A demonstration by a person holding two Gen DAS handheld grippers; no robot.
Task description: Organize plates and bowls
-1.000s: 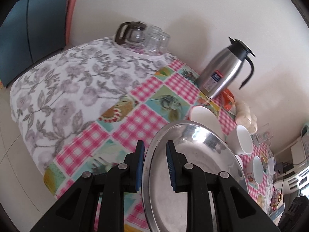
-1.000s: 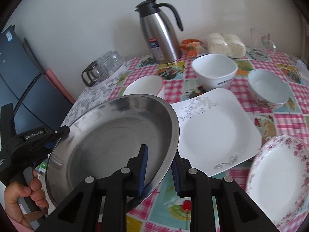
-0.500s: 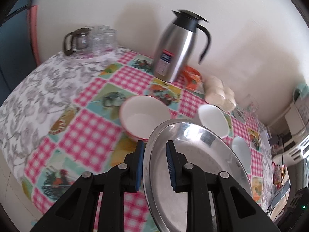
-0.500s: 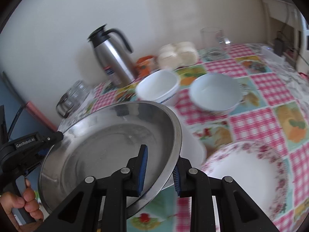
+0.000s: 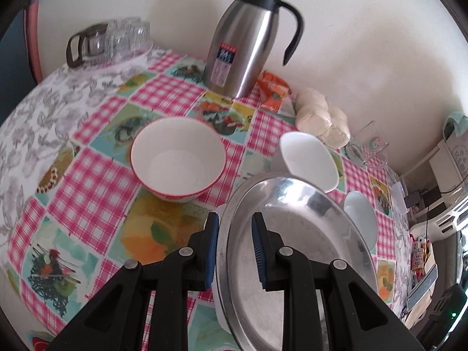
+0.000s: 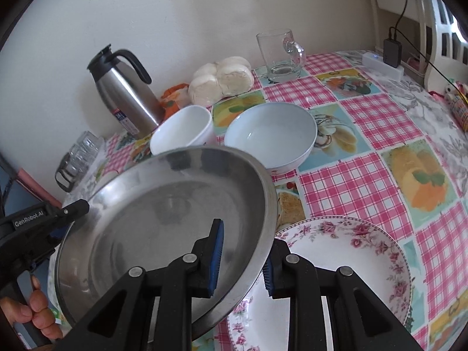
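Note:
A large steel plate (image 5: 295, 251) (image 6: 163, 219) hangs tilted above the table, held by both grippers. My left gripper (image 5: 234, 248) is shut on its near-left rim; in the right wrist view that gripper (image 6: 73, 209) pinches the plate's far left edge. My right gripper (image 6: 241, 259) is shut on the opposite rim. On the table lie a red-rimmed white bowl (image 5: 178, 158), a white square-sided bowl (image 5: 310, 161) (image 6: 184, 131), a pale blue bowl (image 5: 361, 223) (image 6: 270, 134) and a rose-patterned plate (image 6: 336, 275). The white square plate is hidden under the steel one.
A steel thermos jug (image 5: 245, 44) (image 6: 125, 93) stands by the wall, beside an orange packet (image 5: 273, 90), bagged buns (image 5: 318, 120) (image 6: 222, 79) and a glass mug (image 6: 280, 55). Glasses and a glass pot (image 5: 108, 44) stand at the far left. A charger (image 6: 392, 49) lies at the right edge.
Both grippers carried the steel plate to the right over the table. The red-rimmed bowl is now in the open at left, and the square white plate has dropped out of sight beneath the steel plate.

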